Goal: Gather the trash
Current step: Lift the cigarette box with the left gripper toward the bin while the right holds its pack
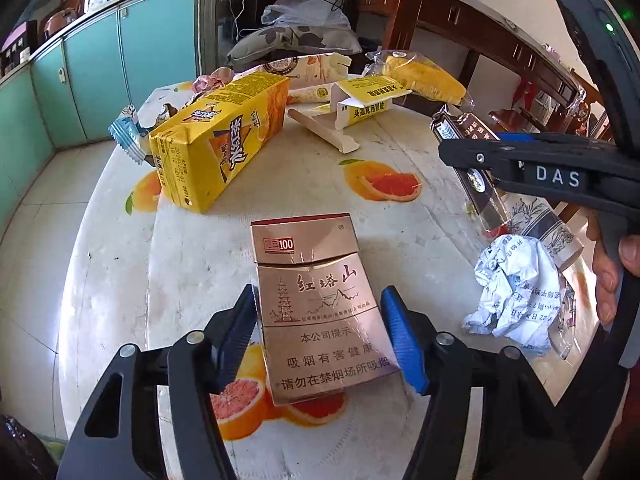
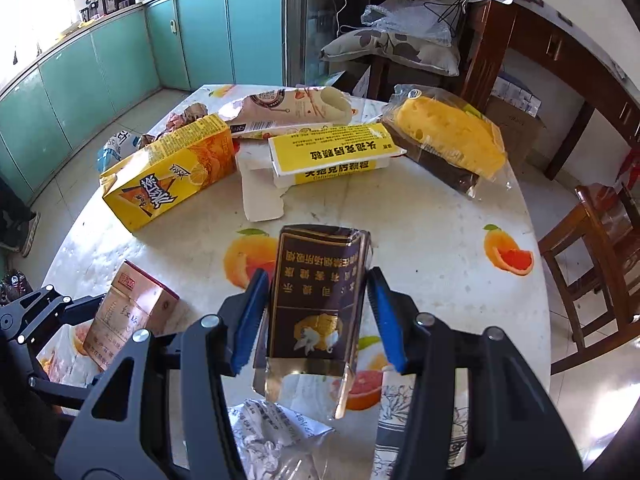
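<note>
Left wrist view, L to R: table [image 1: 120, 280] edge drops to bare floor on the left, so there's open room on that side. Blue-white candy wrapper [image 1: 128, 136] sits at that edge, touching the yellow tea carton [image 1: 216, 148], which lies on its side.

Centre: left gripper [image 1: 320, 336] is clenched on the copper cigarette pack [image 1: 320, 304]. Both pads press its long sides. Pack's long axis runs straight out along the fingers, lid end away from the camera, and the jaws span the short width. The near end looks tipped up off the cloth (judging by the shadow under it).

Right of it: crumpled paper [image 1: 512, 292] lies loose on the table, nearer the right hand [image 1: 608, 264].

Right wrist view: right gripper [image 2: 316, 316] is grasping the dark cigarette pack [image 2: 320, 292] in its clear wrap. Same geometry here, long axis along the fingers. The left view shows this pack hanging clear of the table. The loose wrap trails back toward the camera and could slip.

Still on the table behind, well apart from both claws:
- tea carton
- yellow medicine box [image 2: 332, 152] on an opened white flap
- pink sleeve [image 2: 288, 108]
- bagged yellow cake [image 2: 452, 140]

No bin is in either view, so drop direction is unknown. Both hands look loaded, so the likely next step is carry-out. The left side over the floor is clear. On the right a wooden chair [image 2: 592, 260] stands close to the table edge, so that side is tighter.
</note>
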The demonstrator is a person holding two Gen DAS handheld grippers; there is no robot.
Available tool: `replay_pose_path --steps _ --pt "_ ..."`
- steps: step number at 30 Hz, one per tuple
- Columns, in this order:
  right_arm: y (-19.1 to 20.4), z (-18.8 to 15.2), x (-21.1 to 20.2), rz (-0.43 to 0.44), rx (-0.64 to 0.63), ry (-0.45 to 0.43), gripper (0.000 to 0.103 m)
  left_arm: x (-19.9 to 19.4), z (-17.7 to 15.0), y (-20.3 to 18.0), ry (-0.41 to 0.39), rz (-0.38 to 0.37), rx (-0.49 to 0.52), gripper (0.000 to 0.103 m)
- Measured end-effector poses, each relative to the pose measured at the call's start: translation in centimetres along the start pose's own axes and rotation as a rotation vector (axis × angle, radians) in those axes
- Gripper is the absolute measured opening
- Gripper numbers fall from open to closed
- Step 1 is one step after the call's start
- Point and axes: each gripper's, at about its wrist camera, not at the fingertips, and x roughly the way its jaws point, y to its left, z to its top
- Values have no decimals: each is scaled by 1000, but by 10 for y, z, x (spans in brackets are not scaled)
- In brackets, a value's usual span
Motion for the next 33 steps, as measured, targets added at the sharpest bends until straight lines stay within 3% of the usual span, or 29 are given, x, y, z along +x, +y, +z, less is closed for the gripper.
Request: replay_pose_path --steps 7,11,18,33 --pt "7 1 -13 -29 -19 -51 50 -13 7 4 -63 -46 3 54" --pt "9 0 -17 -3 -11 -85 50 -24 12 -1 -114 -18 49 54" --pt "24 2 -18 -19 -41 -109 50 -42 19 3 -190 -46 70 54" --pt "37 16 -30 -10 -44 -160 50 -79 36 47 -308 -32 2 54"
